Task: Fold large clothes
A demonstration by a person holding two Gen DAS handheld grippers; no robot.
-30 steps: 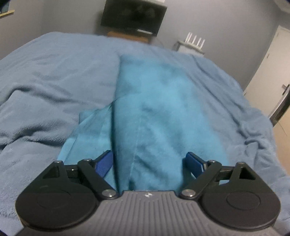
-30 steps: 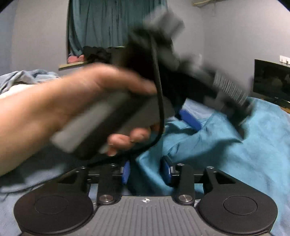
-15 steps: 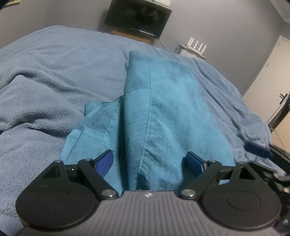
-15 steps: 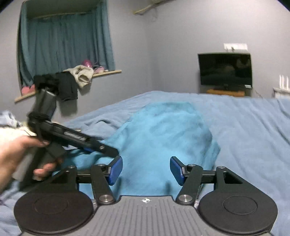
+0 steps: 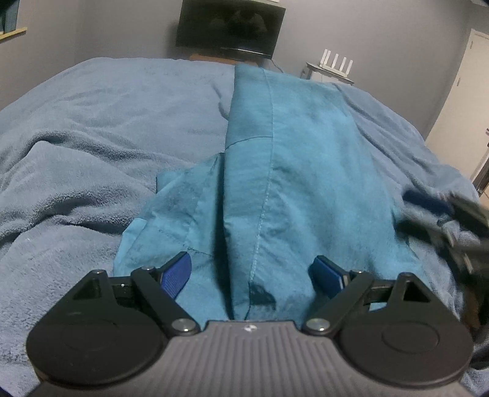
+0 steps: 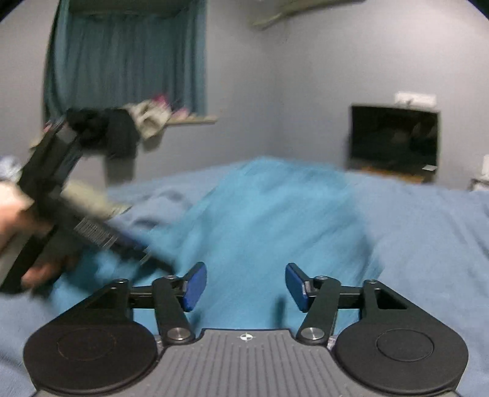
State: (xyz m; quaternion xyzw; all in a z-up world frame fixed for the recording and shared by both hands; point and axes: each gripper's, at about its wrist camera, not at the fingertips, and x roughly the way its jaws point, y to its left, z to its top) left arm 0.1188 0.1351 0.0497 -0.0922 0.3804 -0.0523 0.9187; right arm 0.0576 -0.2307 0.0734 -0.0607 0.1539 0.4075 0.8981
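Teal garment [image 5: 299, 171] runs up the middle of the grey-blue blanket [image 5: 101, 128], TV [image 5: 229, 26] top centre. Left gripper [image 5: 253, 271] gapes wide over the cloth, gripping nothing; right gripper [image 6: 244, 284] has just been opening, empty.

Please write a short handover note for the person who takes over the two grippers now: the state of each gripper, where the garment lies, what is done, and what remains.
Left gripper: open, low over the near end of the teal garment, pads not pressing it.
Right gripper: open, jaws just widened, nothing between them; its view is blurred.
Garment: long strip on the blue blanket, one side folded over lengthwise, a flap sticking out at its left.
Left to do: tuck the flap, then fold across the length.
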